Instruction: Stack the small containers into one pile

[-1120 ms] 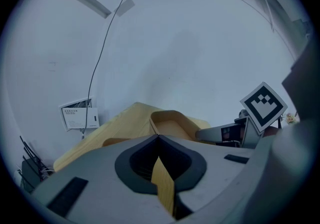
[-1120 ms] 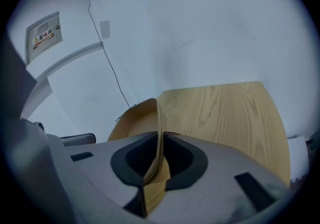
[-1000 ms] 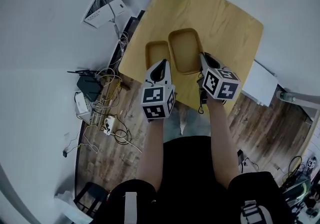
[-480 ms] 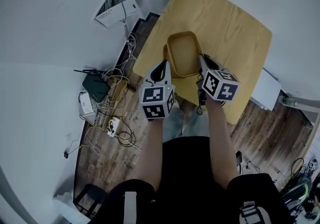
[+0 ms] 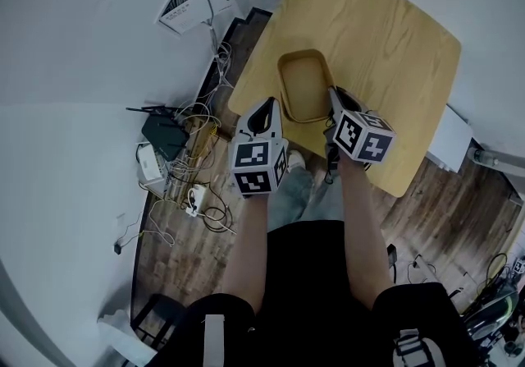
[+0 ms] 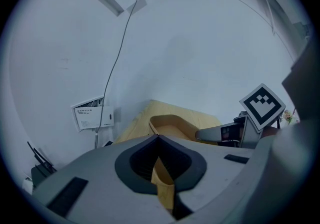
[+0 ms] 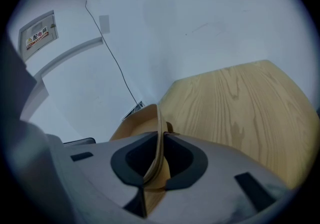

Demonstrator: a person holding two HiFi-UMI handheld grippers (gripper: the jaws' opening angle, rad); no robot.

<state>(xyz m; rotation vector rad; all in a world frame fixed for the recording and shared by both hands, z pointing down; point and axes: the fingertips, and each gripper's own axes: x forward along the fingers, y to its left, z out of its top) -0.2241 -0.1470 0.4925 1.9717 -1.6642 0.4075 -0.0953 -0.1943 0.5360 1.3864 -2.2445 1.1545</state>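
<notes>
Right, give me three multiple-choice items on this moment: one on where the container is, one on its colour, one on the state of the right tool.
1. Where is the container?
A) in a sink
B) over the wooden table, between the left tool and the right tool
C) on a shelf

2. What colour is the container?
A) blue
B) black
C) tan

3. How is the right tool?
A) open and empty
B) shut on the container's wall
C) out of view

Answers:
1 B, the head view shows it above the tabletop with a tool at each side.
2 C, it shows tan in every view.
3 B, the right gripper view shows the jaws pinching the thin wall.
</notes>
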